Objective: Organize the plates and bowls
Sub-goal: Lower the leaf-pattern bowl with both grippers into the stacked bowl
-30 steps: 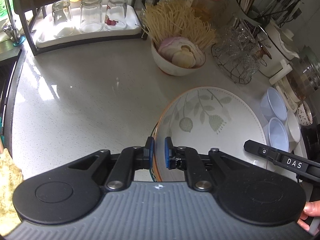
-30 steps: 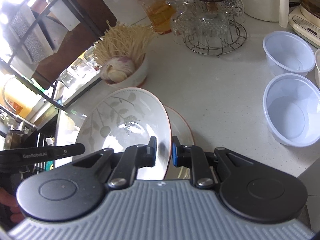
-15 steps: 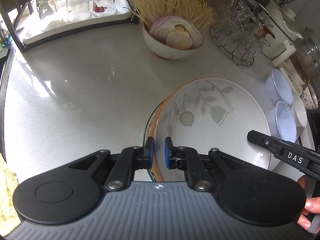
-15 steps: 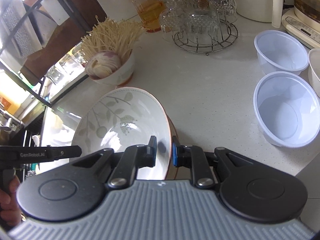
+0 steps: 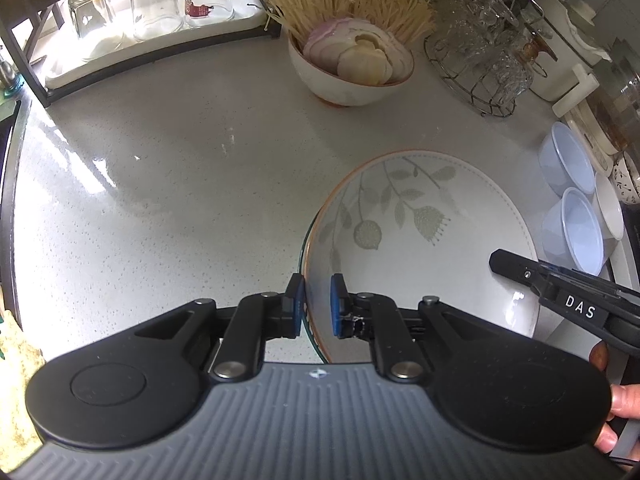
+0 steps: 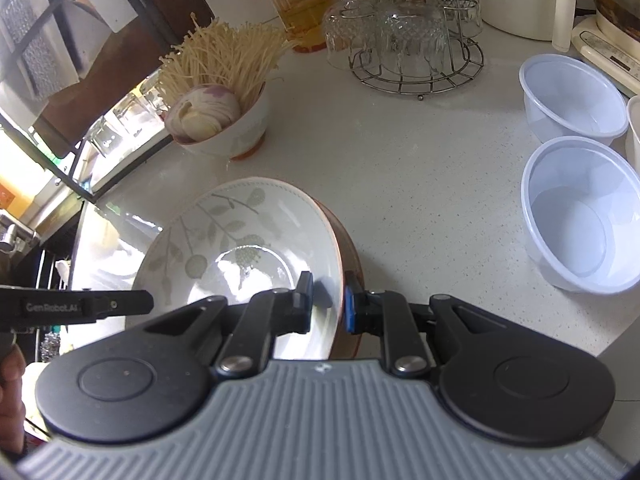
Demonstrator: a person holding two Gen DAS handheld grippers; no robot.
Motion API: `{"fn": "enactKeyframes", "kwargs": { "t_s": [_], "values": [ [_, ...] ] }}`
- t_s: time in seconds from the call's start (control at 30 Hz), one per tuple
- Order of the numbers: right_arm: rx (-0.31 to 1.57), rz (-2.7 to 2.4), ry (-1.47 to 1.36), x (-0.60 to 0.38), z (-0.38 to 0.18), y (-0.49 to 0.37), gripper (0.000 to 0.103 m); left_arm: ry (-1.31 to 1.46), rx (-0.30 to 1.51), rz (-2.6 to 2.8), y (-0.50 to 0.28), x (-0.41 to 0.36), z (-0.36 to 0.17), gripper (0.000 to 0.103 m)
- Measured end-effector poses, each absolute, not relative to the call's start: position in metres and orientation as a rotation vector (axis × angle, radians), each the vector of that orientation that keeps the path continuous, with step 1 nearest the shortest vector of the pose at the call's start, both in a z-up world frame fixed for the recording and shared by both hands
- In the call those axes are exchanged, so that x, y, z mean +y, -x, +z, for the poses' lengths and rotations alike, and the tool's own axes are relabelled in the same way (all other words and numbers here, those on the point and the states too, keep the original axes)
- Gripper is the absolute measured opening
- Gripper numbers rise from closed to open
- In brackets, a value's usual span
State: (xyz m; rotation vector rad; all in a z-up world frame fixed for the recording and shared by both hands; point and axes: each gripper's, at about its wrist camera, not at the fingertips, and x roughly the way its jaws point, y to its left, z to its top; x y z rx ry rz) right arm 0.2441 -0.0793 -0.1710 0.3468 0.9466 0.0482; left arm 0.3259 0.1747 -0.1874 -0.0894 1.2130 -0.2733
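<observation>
A white plate with a grey leaf pattern and an orange rim (image 5: 420, 232) is held between both grippers above the counter. My left gripper (image 5: 316, 306) is shut on its left rim. My right gripper (image 6: 328, 308) is shut on its right rim; the same plate (image 6: 240, 248) shows there, with a brown-rimmed dish edge (image 6: 352, 264) just beneath it. Two clear plastic bowls (image 6: 576, 216) stand on the counter to the right, also seen in the left wrist view (image 5: 576, 224). Each gripper's arm shows at the edge of the other's view.
A bowl of sliced onion and enoki mushrooms (image 5: 352, 64) stands at the back. A wire rack of upturned glasses (image 6: 408, 40) and a red-lidded jar (image 6: 296, 4) stand behind. A tray with three glasses (image 5: 152, 4) sits on a shelf at back left. Appliances (image 6: 608, 40) line the right.
Both grippers have carried the plate a little forward and right over the counter; the onion bowl and glass rack look nearer. The plate now sits lower over the dish beneath.
</observation>
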Motion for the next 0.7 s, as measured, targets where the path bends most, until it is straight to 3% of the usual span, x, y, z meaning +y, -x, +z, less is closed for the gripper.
{"fn": "enactKeyframes", "kwargs": {
  "t_s": [0.17,0.7],
  "values": [
    [0.953,0.042,-0.365,-0.08,-0.171,-0.245,0.019,0.099,1.235,-0.318,-0.327,0.176,-0.185,0.026],
    [0.938,-0.055,-0.287,-0.075,-0.15,-0.245,0.02,0.145,1.228,-0.358,-0.318,0.183,-0.18,0.026]
  ]
}}
